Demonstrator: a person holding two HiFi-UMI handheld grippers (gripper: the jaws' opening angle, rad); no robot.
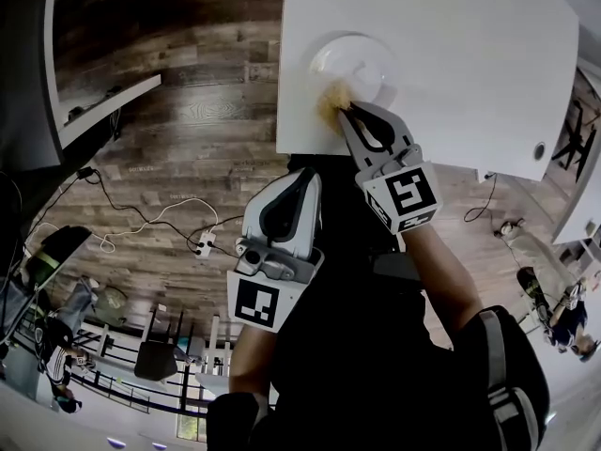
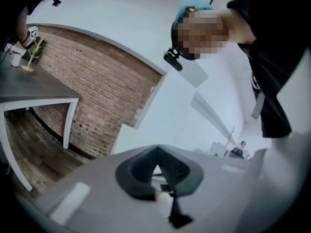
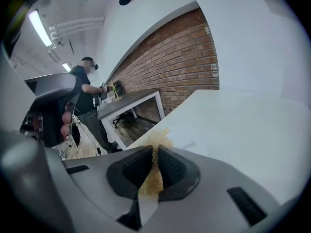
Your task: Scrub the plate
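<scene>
The white round plate [image 1: 362, 56] lies on the white rectangular table [image 1: 470, 73], near the edge closest to the person. The right grey two-jaw gripper [image 1: 346, 111] reaches out over that edge. Its jaws are pinched tight on a golden-yellow fibrous scrubbing pad [image 1: 331, 101]. The pad sits at the plate's near-left rim, overlapping it, though I cannot say how hard it bears on the surface.

From the right gripper view, the right gripper's [image 3: 155, 150] jaws are pressed together. Only the thin strip of pad [image 3: 154, 176] lies between them, and a frayed tuft pokes out past the tips against the pale table [image 3: 238, 125].

The left grey two-jaw gripper [image 1: 309, 175] is held low and close to the person's dark-clothed body, well apart from the plate and off the table. Its tips point roughly toward the table edge. In its own view the left gripper [image 2: 156, 149] has its jaw tips meeting with nothing caught between them, aimed at a red brick wall [image 2: 107, 81] and a white wall beyond.

Below the table lies a dark wood plank floor [image 1: 178, 111]. A white power strip [image 1: 204, 244] and loose cables trail across it.
</scene>
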